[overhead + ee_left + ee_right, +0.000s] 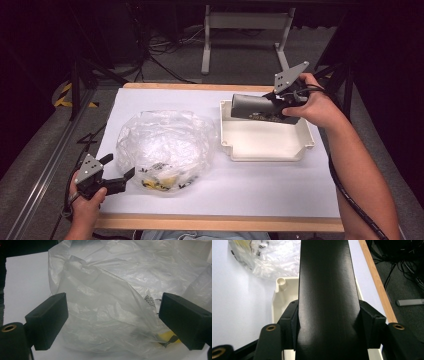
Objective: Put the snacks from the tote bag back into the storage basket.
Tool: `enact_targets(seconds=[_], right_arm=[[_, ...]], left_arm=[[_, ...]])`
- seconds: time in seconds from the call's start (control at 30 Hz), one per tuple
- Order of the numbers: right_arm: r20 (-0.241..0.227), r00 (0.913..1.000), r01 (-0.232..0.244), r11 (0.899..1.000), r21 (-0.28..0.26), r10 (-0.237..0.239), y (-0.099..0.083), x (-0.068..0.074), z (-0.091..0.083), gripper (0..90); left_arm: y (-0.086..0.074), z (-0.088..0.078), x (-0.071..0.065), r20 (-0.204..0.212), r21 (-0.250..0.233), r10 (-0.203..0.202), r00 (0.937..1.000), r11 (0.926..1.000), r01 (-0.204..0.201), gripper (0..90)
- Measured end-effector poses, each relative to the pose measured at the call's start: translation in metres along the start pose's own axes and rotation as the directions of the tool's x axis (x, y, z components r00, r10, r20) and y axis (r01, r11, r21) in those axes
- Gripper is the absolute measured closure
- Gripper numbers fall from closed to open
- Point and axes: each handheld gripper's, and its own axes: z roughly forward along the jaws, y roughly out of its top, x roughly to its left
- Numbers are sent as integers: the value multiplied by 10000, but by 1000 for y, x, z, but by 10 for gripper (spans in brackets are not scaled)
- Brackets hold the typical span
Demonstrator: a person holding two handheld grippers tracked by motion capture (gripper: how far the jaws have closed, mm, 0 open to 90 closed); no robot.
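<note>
A dark cylinder (252, 106) was clamped in the right gripper (272, 106) over the white tray (300, 147), seemingly for depositing, while the left gripper (120, 174) was held open beside the plastic bag (160, 145).

Count on the table: one clear plastic bag (162, 145), one shallow white tray (265, 142), one dark cylindrical object (252, 106). Two hand-held grippers are present, the left gripper (120, 175) and the right gripper (280, 102). The small yellow and black items inside the bag are too jumbled to count.
</note>
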Motion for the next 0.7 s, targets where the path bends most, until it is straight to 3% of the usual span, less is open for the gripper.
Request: enact_targets(seconds=[0.43, 0.7], right_arm=[[-272, 9985, -462, 9983, 355, 472, -37, -6, 35, 431], [-278, 9995, -133, 9987, 488, 147, -50, -4, 50, 431]], left_arm=[[0, 0, 0, -23, -38, -39, 10000, 10000, 39, 99], [0, 0, 0, -15, -22, -14, 10000, 10000, 14, 99]])
